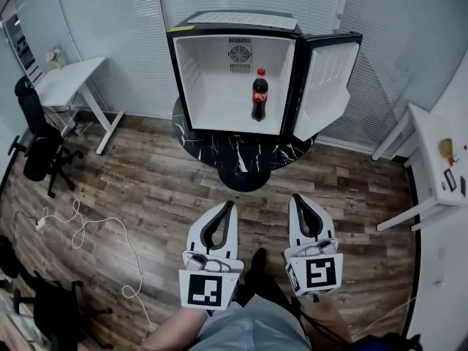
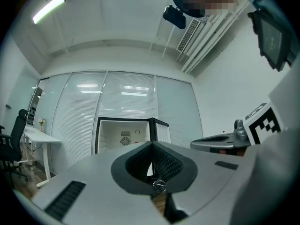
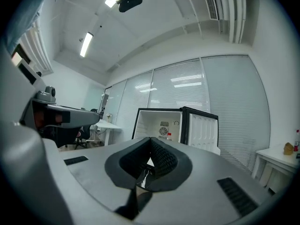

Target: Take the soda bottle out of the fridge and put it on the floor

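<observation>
The soda bottle stands upright inside the open fridge, the white lettering on its red label too small to read. The fridge sits on a round black tabletop. The left claw and right claw, both pinched together and empty, point toward the bottle from well apart

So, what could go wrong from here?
Both the left gripper and right gripper are shut; pushed in that way they could topple the upright soda bottle in the fridge. The open fridge door stands close on the bottle's right and could snag the right gripper.
</observation>
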`<state>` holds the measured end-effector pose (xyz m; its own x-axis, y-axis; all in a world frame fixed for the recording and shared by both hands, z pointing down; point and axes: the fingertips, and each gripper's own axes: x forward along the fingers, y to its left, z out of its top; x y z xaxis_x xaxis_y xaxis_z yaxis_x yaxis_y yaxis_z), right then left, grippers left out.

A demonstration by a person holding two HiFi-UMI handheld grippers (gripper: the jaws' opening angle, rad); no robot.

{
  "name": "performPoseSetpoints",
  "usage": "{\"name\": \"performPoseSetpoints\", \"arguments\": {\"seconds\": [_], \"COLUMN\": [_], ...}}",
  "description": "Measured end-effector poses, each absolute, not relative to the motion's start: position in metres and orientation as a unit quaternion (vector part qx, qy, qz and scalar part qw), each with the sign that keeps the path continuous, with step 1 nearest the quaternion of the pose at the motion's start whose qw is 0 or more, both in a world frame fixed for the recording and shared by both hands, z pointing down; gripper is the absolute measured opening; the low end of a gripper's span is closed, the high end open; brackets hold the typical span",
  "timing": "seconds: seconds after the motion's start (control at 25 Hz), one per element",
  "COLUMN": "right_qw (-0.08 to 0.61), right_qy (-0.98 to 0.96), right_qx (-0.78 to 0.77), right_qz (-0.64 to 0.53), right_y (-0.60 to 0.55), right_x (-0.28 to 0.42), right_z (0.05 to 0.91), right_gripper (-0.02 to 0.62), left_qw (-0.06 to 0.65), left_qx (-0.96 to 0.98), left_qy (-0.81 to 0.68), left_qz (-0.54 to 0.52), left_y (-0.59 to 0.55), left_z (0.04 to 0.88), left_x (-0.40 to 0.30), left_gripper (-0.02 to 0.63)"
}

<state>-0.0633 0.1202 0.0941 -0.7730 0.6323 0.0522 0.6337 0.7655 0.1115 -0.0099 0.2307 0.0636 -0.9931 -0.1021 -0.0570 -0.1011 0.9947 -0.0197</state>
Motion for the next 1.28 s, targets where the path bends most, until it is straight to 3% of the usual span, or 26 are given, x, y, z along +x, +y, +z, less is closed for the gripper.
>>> {"name": "performPoseSetpoints", "arguments": {"seconds": [0.32, 0.68, 0.96, 1.28], "right_qw": [0.018, 0.038, 0.027, 0.008], "right_qy": [-0.942, -0.939, -0.932, -0.922], "right_qx": [-0.332, -0.341, -0.361, -0.385], "right_qz": [-0.047, -0.032, -0.026, -0.027], "right_y": [0.132, 0.158, 0.187, 0.210], "right_x": [-0.123, -0.236, -0.327, -0.380], "right_z": [0.114, 0.140, 0.124, 0.110], "right_gripper": [0.014, 0.014, 0.014, 0.014], "left_qw": [0.012, -0.015, -0.017, 0.000], "left_qx": [-0.054, -0.054, -0.038, -0.022], "left_qy": [0.998, 0.998, 0.999, 0.999], "left_qz": [-0.015, -0.025, -0.031, -0.043], "left_y": [0.243, 0.262, 0.282, 0.294], "left_z": [0.081, 0.106, 0.096, 0.079], "left_x": [-0.070, -0.184, -0.273, -0.321], "left_gripper": [0.017, 0.017, 0.017, 0.017]}}
